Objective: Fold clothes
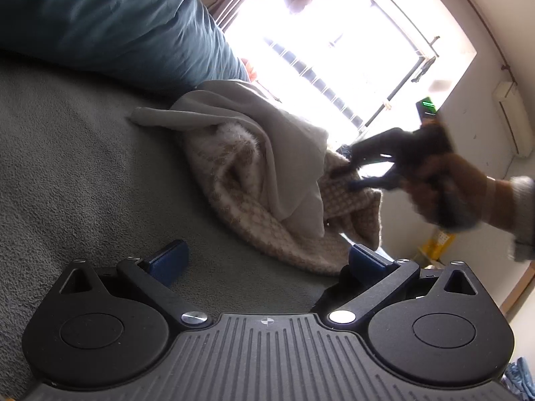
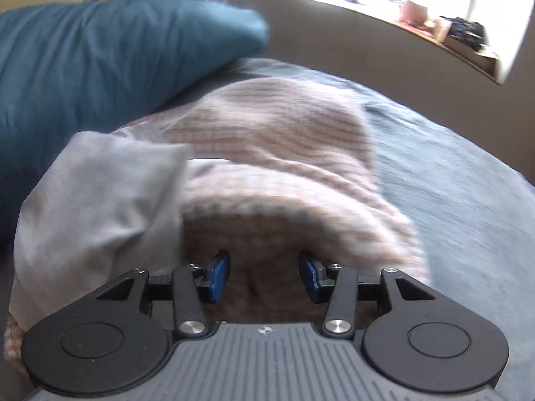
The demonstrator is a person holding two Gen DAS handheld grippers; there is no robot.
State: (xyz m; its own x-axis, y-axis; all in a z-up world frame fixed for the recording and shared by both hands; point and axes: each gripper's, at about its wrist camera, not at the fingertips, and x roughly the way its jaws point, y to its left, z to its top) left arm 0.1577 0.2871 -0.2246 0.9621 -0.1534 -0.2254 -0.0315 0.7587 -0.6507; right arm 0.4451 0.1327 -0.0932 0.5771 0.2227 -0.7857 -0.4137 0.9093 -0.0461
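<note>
— Lying in a loose heap on the grey fleecy blanket (image 1: 83, 167) was the cream-and-tan waffle-knit sweater (image 1: 240, 207), wasn't it?

— Yes, and a plain pale-grey smooth cloth garment (image 1: 287, 153) was draped across it. The knit had a small checked weave on its outside and a fuzzy, hairy inner face where a fold gaped open. The smooth garment hung in soft, flat creases with no pattern.

— Where did the heap sit?

— Just beside a large teal pillow (image 1: 110, 23) with a matte, faintly wrinkled cover, below a bright window (image 1: 317, 33). The blanket under it all was nubbly, like short pile.

— And the left gripper (image 1: 267, 260)?

— Its blue pads stood wide apart, with nothing between them. One blue pad (image 1: 366, 259) was close to the knit's near edge; whether it touched I could not tell.

— The right gripper (image 2: 264, 275)?

— Its black fingers and blue pads were spread about halfway, and the jaws were not pressing on anything. From its own camera the ribbed knit bulged up just ahead of and between the pads, blurred. In the left view the gripper hung over the far end of the sweater, held in a hand (image 1: 444, 190) with a grey knit cuff (image 1: 523, 214) at the wrist.
</note>
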